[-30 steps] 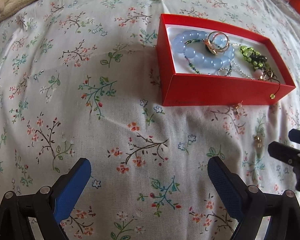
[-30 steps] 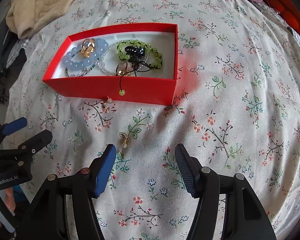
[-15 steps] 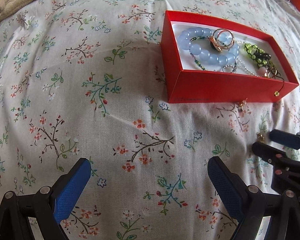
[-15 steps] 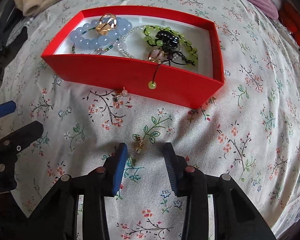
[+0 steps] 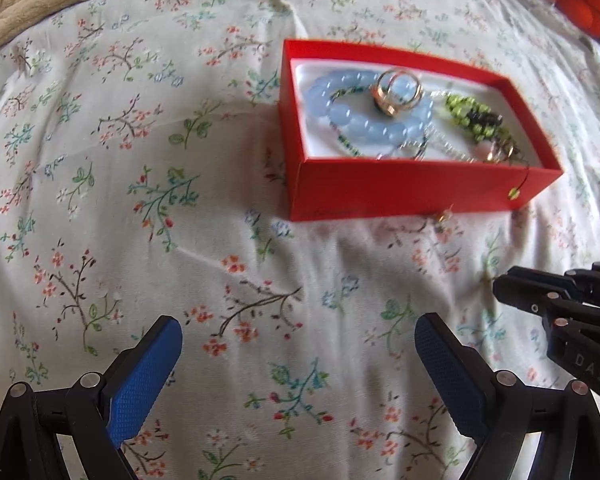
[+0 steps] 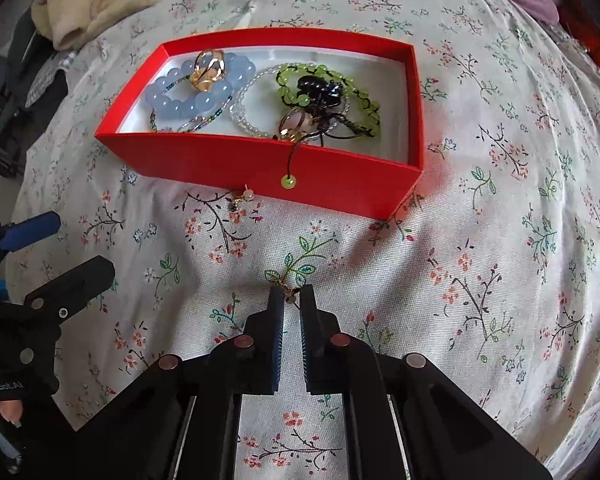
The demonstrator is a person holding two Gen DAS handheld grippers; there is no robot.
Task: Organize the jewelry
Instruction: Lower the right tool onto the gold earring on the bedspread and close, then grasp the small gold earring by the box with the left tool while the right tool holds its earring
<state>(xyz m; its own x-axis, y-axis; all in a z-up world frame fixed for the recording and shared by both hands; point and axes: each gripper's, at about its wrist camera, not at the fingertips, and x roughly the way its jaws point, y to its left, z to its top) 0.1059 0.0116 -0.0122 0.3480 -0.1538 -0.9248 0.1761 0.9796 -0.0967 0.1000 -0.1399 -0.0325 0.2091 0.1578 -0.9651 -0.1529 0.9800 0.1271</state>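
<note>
Jewelry in grip: one small gold earring, pinched at the fingertips of the right gripper, low centre of the right wrist view; its jaws are clenched on it, almost together.
Left gripper: jaws spread wide and holding nothing, two blue pads at the bottom of the left wrist view, over bare cloth.
Second earring: one more gold earring lies loose on the cloth, just beside the near wall of the box.
Box: one red box, white inside, upper centre of the right wrist view.
Box contents: one pale blue bead bracelet at the left end with one gold ring resting on it; one clear bead bracelet in the middle; one green bead bracelet with dark beads to the right; one pink-stoned ring by the near wall.
Hanging cord: one black cord ending in one green bead drapes over the near wall.
Surface: one floral sheet under everything.
Edges: one beige blanket, upper left.
</note>
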